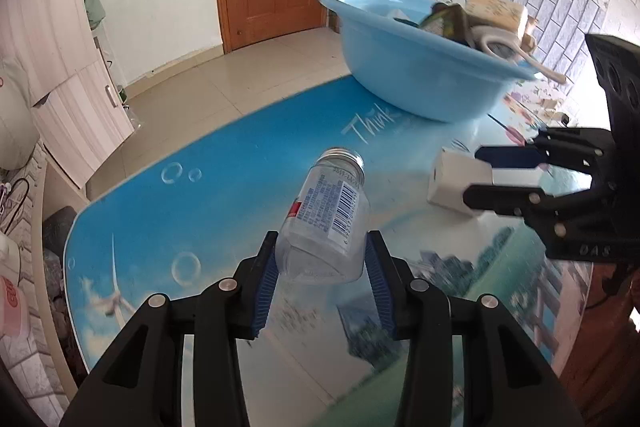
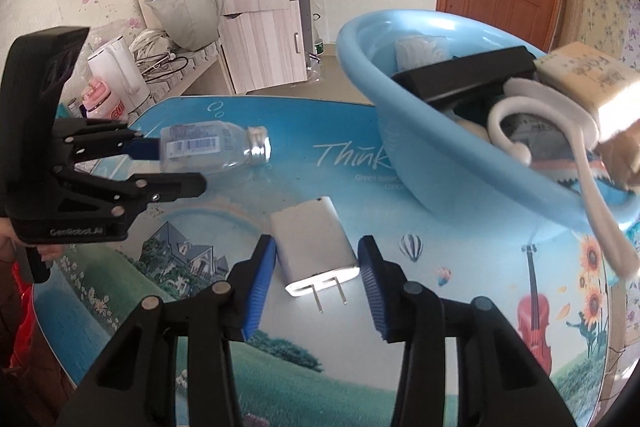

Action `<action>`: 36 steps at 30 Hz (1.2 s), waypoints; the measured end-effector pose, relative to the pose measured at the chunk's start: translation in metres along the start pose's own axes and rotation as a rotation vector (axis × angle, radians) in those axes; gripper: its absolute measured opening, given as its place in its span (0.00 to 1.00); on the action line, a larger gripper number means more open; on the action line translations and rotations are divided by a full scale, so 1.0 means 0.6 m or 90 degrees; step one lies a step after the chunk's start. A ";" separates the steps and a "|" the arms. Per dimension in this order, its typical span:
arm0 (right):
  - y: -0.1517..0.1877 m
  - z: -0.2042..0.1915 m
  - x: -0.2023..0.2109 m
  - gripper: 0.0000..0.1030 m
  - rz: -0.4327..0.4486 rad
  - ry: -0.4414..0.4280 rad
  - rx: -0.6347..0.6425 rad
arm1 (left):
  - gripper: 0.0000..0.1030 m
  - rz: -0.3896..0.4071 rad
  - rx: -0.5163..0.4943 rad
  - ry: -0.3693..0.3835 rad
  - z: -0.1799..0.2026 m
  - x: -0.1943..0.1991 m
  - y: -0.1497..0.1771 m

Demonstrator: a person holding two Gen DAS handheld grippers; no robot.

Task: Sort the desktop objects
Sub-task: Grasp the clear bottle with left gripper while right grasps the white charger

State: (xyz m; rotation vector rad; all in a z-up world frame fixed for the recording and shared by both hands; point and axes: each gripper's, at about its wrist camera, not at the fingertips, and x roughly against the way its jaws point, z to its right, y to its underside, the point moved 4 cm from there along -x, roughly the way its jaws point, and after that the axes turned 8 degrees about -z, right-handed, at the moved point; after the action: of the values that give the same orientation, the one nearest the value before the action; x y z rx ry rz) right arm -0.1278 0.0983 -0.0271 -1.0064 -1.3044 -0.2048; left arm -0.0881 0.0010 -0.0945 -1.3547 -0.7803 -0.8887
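Observation:
My left gripper is shut on the base of a clear plastic bottle with a silver cap and a barcode label. From the right wrist view, the bottle lies level above the table in that gripper. My right gripper is shut on a white charger plug, its two prongs pointing back toward the camera. In the left wrist view the charger sits between the right gripper's fingers just over the table.
A light blue basin stands at the far side of the picture-printed table, holding a black box, a white spoon-like tool, a tan box and several other items. A kettle and a cabinet stand beyond the table's edge.

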 end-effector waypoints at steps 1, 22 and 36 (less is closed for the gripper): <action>0.003 0.000 0.002 0.40 -0.001 0.001 -0.004 | 0.40 -0.004 -0.002 0.000 0.006 0.001 0.007; 0.055 0.009 0.041 0.40 -0.012 0.026 -0.022 | 0.41 -0.009 -0.011 0.000 0.052 0.002 0.048; 0.059 0.005 0.019 0.42 -0.017 0.013 -0.007 | 0.38 -0.004 -0.018 -0.008 0.050 -0.007 0.026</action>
State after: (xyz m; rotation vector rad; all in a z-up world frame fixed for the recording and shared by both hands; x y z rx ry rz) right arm -0.1038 0.1254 -0.0350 -0.9936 -1.3007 -0.2422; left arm -0.0754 0.0315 -0.1033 -1.3853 -0.7841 -0.8997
